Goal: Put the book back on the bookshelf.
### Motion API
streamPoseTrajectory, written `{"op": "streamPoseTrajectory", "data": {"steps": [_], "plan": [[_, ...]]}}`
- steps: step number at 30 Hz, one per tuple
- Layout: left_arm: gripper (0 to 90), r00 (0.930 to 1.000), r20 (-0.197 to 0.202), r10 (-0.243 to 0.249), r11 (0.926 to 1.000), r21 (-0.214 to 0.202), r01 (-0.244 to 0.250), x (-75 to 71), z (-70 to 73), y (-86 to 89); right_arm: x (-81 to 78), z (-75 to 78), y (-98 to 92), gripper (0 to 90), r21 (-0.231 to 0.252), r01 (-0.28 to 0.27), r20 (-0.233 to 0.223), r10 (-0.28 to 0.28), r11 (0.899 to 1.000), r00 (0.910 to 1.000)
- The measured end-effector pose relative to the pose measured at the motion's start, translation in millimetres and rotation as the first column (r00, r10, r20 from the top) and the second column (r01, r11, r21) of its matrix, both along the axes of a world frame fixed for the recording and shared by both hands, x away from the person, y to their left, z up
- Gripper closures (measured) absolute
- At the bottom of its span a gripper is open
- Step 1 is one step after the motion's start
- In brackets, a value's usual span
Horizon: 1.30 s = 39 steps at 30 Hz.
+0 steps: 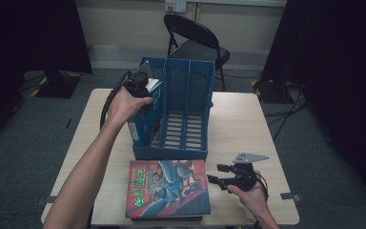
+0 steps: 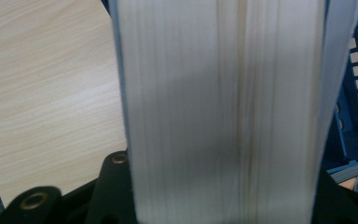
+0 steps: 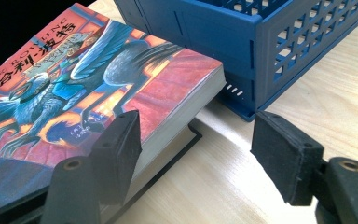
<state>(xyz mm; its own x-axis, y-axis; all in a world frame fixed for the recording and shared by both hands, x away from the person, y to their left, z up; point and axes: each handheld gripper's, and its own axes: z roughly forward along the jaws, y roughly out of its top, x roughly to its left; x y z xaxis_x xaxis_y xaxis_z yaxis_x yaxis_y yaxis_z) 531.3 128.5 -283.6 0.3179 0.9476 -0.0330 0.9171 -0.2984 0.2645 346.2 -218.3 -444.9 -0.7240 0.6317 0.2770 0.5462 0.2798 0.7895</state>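
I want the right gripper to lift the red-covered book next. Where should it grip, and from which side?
Grip the red-covered book at its right-hand page edge, coming in level from the right. It lies flat on a black book, so that edge sits above the table, and the right gripper is already open beside it.

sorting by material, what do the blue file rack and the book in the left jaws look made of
Blue file rack: looks like moulded plastic, semi-matte, with slotted, gridded walls. Book: paper, going by the pale stacked page edges between the jaws; its blue cover is probably card.
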Motion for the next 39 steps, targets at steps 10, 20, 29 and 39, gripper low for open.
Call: {"op": "streamPoseTrajectory", "data": {"steps": [10, 20, 29, 39], "plan": [[61.1, 0.9996, -0.029, -0.004, 0.9999, 0.010, 0.005, 2.8, 2.2, -1.9, 1.0, 0.9, -2.0, 32.5, 0.009, 0.006, 0.001, -0.006, 1.000, 1.0000], [61.2, 0.9984, -0.056, 0.009, 0.9997, 0.022, -0.008, 11.8, 9.4, -5.0, 2.5, -1.1, -0.8, 32.3, 0.007, 0.006, -0.012, -0.006, 1.000, 0.9999], [61.3, 0.9993, -0.009, 0.036, 0.9993, 0.009, -0.036, 25.8, 21.5, -6.7, 1.8, -0.4, -3.8, 32.3, 0.013, 0.008, -0.009, -0.008, 1.000, 0.9999], [61.2, 0.9962, 0.039, 0.077, 0.9970, 0.003, -0.078, 45.9, 15.6, -12.0, 1.6, -2.4, -5.2, 32.3, 0.021, 0.005, -0.019, -0.005, 1.000, 0.9998]]}}
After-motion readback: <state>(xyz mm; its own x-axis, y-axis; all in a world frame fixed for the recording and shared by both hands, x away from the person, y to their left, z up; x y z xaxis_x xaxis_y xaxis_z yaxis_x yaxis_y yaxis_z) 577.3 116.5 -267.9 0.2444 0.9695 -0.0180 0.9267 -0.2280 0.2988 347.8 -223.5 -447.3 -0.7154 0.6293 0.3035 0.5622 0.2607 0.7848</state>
